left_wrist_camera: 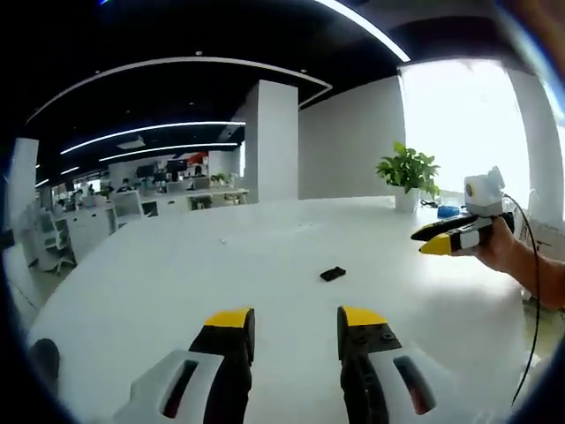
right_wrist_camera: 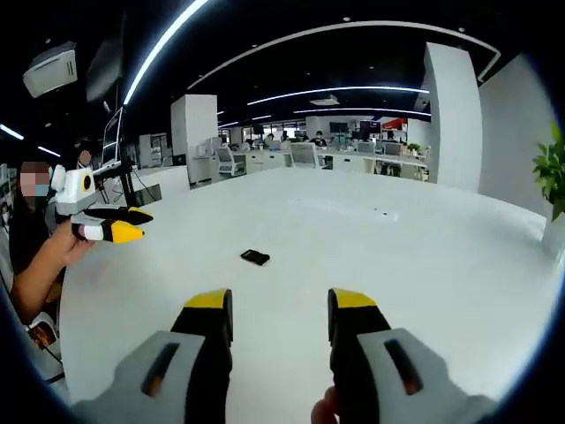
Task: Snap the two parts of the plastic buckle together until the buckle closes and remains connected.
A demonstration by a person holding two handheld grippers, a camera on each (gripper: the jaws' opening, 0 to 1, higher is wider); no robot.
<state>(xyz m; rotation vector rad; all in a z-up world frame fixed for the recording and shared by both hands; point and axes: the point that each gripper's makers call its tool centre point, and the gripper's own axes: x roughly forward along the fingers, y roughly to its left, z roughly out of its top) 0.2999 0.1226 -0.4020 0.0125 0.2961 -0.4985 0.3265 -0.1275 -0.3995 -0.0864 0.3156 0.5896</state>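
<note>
You are holding both claws, left claw point(left_wrist_camera: 296, 322) and right claw point(right_wrist_camera: 274, 305), open and empty, well apart from the small black plastic buckle point(left_wrist_camera: 332, 274) lying on the white tabletop point(left_wrist_camera: 177, 283), so a hasty pinch risks skidding it away.

Both views look low across the broad white tabletop point(left_wrist_camera: 265, 256) from opposite sides, facing each other. They share the small black plastic buckle point(left_wrist_camera: 333, 274), mid-distance at twelve o'clock ahead of each view's jaws.

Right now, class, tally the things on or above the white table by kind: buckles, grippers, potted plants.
Black buckle: 1
Grippers: 2, left gripper and right gripper
Potted plant: 1
Total: 4
</note>
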